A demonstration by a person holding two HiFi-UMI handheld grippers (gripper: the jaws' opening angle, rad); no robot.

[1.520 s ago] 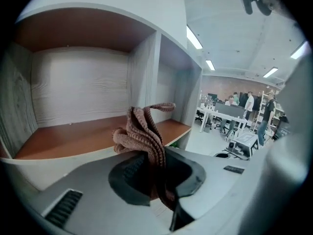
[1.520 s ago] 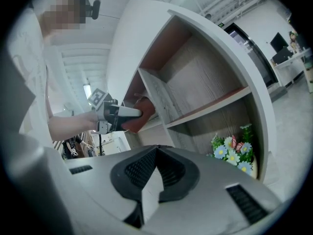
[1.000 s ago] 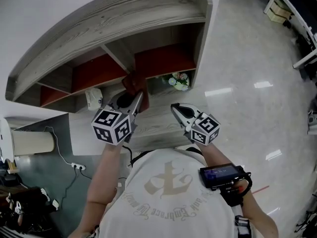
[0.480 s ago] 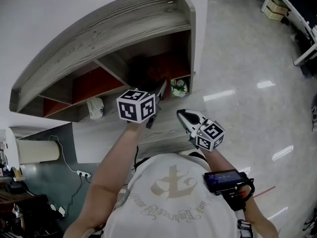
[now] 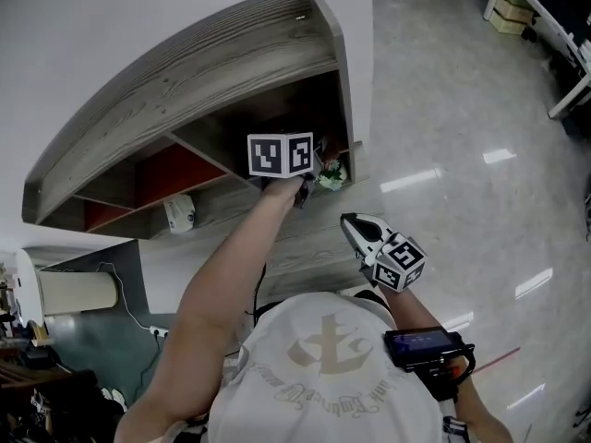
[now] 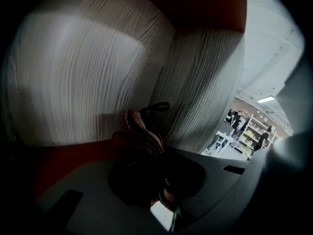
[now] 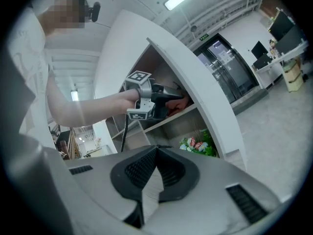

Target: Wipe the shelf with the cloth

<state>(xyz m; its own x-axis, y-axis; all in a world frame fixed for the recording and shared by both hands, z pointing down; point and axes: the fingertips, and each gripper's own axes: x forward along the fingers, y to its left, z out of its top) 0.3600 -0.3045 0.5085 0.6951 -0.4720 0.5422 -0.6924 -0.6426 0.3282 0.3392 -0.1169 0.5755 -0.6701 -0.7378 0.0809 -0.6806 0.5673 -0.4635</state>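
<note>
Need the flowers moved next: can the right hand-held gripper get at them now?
Probably yes: the right hand-held gripper is empty and points toward the flowers, nothing between; its shut jaws must open first.

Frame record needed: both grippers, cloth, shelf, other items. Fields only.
left gripper: shut on cloth, inside upper right shelf compartment
cloth: reddish, bunched in the jaws, near the compartment's back corner
right gripper: shut, empty, held outside in front of shelf
shelf: grey wood grain, red back panels
flowers: in compartment below the left gripper
small white object: lower level, further left
</note>
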